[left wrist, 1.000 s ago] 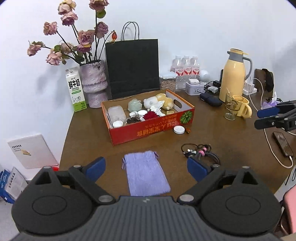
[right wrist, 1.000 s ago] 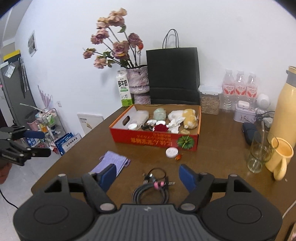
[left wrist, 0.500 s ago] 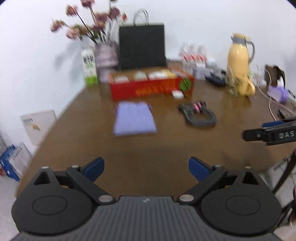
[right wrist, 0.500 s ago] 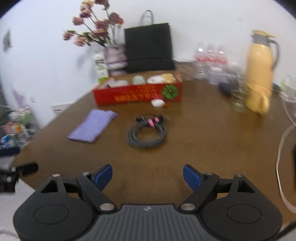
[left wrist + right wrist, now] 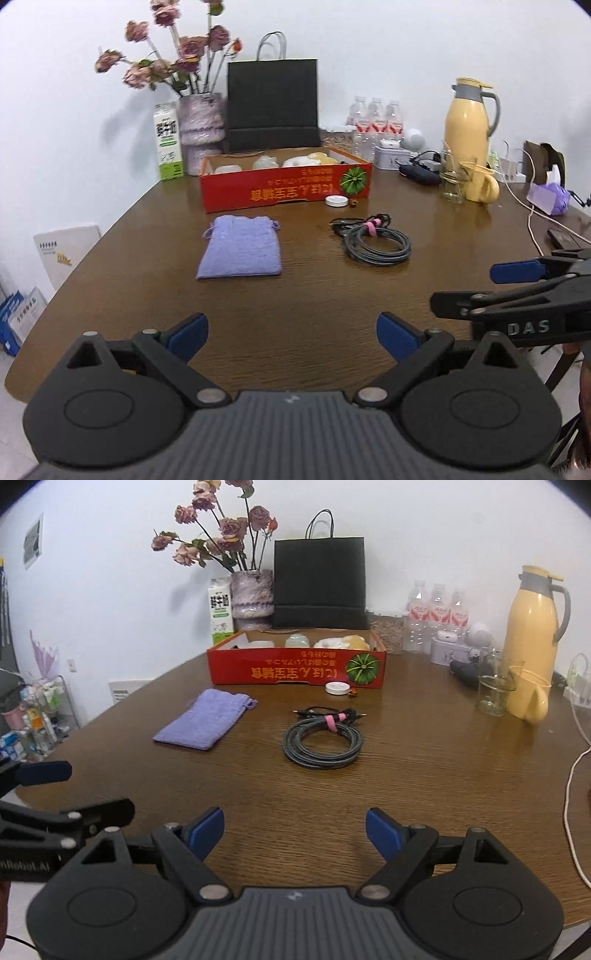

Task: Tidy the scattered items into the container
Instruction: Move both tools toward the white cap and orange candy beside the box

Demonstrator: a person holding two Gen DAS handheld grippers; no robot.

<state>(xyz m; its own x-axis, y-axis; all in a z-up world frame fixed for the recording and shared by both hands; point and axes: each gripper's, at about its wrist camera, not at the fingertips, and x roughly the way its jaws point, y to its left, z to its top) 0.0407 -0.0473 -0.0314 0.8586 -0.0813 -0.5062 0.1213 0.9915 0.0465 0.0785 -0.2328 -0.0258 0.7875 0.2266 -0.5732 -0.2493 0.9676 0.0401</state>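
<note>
A red cardboard box [image 5: 284,184] [image 5: 295,670] holding several small items stands at the back of the brown table. In front of it lie a purple cloth pouch [image 5: 242,247] [image 5: 205,720], a coiled dark cable with a pink tie [image 5: 375,240] [image 5: 323,736], a small white round lid [image 5: 336,201] [image 5: 337,688] and a tiny brown bit [image 5: 355,202] [image 5: 354,692]. My left gripper [image 5: 291,334] is open and empty over the table's near edge. My right gripper [image 5: 294,830] is open and empty, also near the front edge.
A vase of dried roses [image 5: 201,129], a milk carton [image 5: 168,140] and a black paper bag [image 5: 272,99] stand behind the box. A yellow jug [image 5: 467,122], yellow mug [image 5: 480,182], glass [image 5: 452,182], water bottles [image 5: 375,118] and white cables [image 5: 532,221] occupy the right side.
Both grippers have pulled back from above the box and pouch to the table's near edge and lower, so the items now lie farther ahead. Both stayed open.
</note>
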